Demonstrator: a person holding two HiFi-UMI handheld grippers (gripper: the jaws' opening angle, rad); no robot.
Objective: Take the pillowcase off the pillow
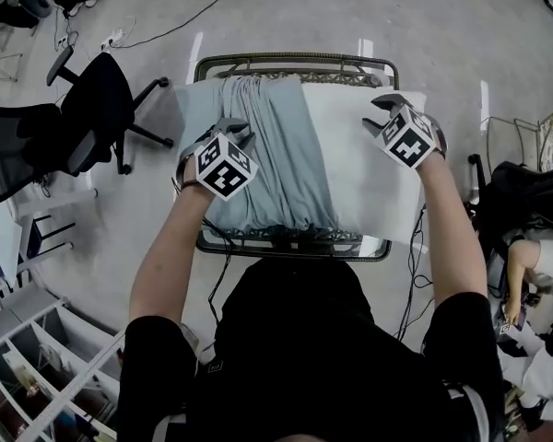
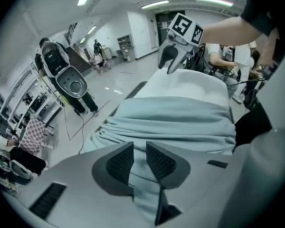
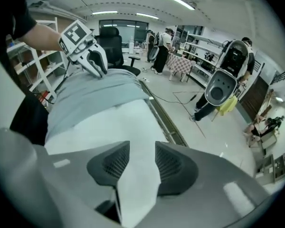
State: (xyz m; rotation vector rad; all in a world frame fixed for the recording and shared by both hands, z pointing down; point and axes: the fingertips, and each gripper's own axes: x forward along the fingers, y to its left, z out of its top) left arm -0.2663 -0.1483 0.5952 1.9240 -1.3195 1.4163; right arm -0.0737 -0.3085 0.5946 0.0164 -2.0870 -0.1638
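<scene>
We find the pillowcase (image 1: 267, 145) bunched at 9 o'clock on the pillow (image 1: 364, 168), which lies bare toward 3 o'clock on the tabletop (image 1: 295, 61). The left tool (image 1: 232, 125) is parted over the cloth. The right tool (image 1: 376, 116) is parted over bare pillow, likely to anchor it. Neither grips.

Reaching forward with left arm (image 1: 166, 256) and right arm (image 1: 447, 238), elbows slightly bent. Holding left gripper (image 1: 232, 129) and right gripper (image 1: 376, 116) well apart, both pointed steeply down, with jaws a little parted, narrower on the left.
</scene>
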